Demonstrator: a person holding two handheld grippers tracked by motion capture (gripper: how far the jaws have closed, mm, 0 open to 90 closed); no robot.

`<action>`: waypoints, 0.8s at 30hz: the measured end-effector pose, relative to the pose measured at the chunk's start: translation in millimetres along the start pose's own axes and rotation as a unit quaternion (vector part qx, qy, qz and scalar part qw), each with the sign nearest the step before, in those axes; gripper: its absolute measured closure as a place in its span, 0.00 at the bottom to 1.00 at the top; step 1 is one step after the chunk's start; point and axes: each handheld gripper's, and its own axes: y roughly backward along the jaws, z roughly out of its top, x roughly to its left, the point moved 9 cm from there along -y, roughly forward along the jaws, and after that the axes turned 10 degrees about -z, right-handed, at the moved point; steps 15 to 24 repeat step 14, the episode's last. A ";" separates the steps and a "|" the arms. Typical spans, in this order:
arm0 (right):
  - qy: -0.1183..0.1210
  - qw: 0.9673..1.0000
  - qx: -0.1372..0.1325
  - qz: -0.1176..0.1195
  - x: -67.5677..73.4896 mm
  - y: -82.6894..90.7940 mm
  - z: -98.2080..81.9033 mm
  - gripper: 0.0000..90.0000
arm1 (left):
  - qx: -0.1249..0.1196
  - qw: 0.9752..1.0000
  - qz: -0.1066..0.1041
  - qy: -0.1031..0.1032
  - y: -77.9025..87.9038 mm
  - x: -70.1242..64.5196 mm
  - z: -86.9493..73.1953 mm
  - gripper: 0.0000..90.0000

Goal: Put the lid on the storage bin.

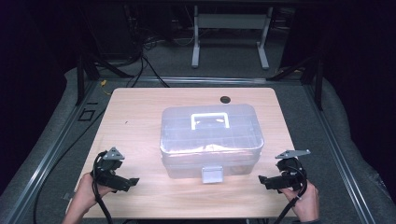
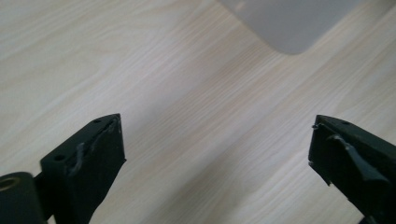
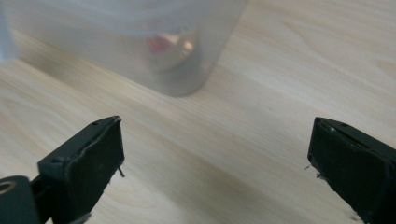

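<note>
A clear plastic storage box (image 1: 211, 140) with a white top handle (image 1: 209, 121) and a white front latch (image 1: 212, 174) stands shut in the middle of the wooden table (image 1: 135, 112). My left gripper (image 1: 134, 181) rests near the table's front left, pointing toward the box, its jaws wide apart over bare wood (image 2: 217, 140). A corner of the box (image 2: 289, 23) shows ahead of it. My right gripper (image 1: 261, 179) sits at the front right, open too (image 3: 217, 158), facing a rounded box corner (image 3: 173, 56) with something reddish inside.
The table has a dark cable hole (image 1: 225, 99) near its far edge. Grey carpet and metal rails (image 1: 56, 149) flank the table. A white frame stand (image 1: 231, 28) and cables lie on the floor beyond.
</note>
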 end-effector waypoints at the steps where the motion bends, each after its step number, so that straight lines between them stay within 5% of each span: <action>1: -0.001 1.000 0.004 -0.004 -1.2 -2.2 -2.9 0.02 | 0.000 1.000 0.005 0.003 -2.2 3.5 -4.3 0.02; 13: 0.003 1.000 0.013 -0.025 -9.4 -21.4 -22.7 0.00 | -0.002 0.999 0.031 0.026 -20.9 21.3 -32.9 0.00; 24: 0.004 1.000 0.014 -0.027 -9.9 -22.4 -23.7 0.00 | -0.004 0.999 0.032 0.027 -22.2 22.1 -33.9 0.00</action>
